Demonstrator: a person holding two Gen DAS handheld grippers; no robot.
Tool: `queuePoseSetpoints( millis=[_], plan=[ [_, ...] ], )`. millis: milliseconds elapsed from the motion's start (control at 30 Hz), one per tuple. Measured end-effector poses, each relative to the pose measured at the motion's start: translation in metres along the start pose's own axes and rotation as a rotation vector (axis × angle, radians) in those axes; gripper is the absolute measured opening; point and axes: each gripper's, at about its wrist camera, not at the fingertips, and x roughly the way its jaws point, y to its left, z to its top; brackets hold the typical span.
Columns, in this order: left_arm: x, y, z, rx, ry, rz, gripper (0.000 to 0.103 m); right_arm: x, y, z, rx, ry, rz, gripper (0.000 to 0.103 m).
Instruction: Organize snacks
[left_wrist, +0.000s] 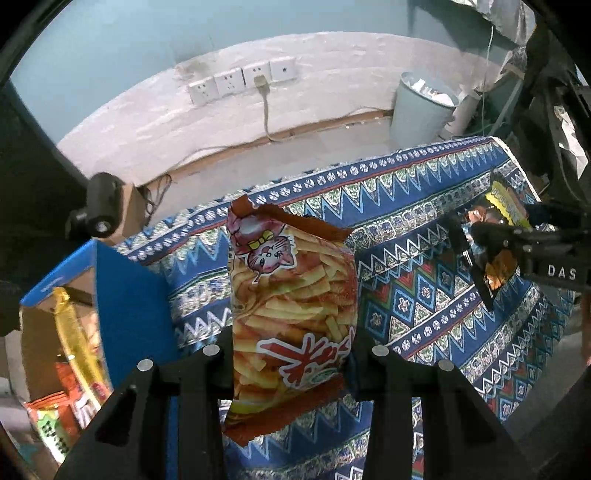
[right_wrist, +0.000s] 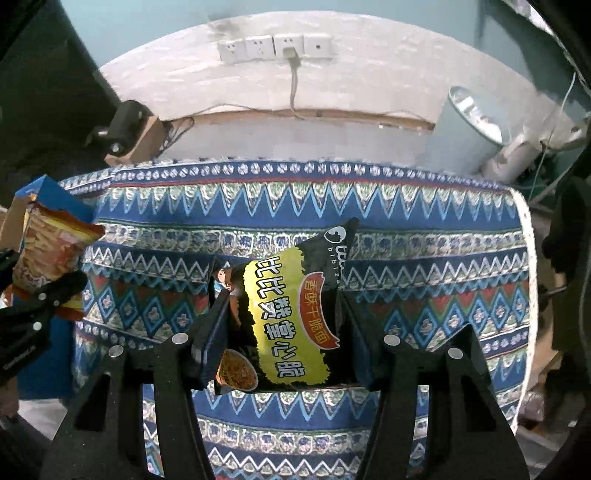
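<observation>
Cloth (right_wrist: 406, 206), patterned blue, under two hand-held grippers, left (left_wrist: 291, 354) clamping chip bag (left_wrist: 291, 295), right (right_wrist: 280, 332) noodle packet (right_wrist: 291, 317).

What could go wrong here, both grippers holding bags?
1. Left gripper pinches the fries bag near its lower end; most of it stands free and may swing or slip.
2. Blue box already holds packets; the bag could catch on its wall.
3. Right gripper squeezing the noodle bag might crush the contents.

A table draped in a blue zigzag-patterned cloth (right_wrist: 295, 192) stands before a whitewashed wall band (right_wrist: 184, 81) carrying four white sockets (right_wrist: 275, 47); a grey metal bin (left_wrist: 421, 110) sits on the pale floor (left_wrist: 295, 158).
</observation>
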Motion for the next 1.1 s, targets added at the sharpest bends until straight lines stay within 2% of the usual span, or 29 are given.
queuePoseSetpoints(
  millis=[300,433,767,1100],
  plan=[
    [-0.044,0.003,-0.017,0.014,-0.075,0.050,0.040,-0.028,0.021,-0.001,-0.080,-0.058,-0.005,0.057],
    [-0.058,0.008,-0.029,0.002,-0.081,0.050,0.040,-0.040,0.031,-0.003,-0.109,-0.086,0.004,0.057],
    [-0.089,0.028,-0.056,-0.018,-0.131,0.116,0.040,-0.064,0.072,-0.002,-0.188,-0.133,0.057,0.057],
    [-0.106,0.055,-0.082,-0.068,-0.141,0.164,0.040,-0.074,0.125,0.006,-0.270,-0.154,0.123,0.057]
  ],
)
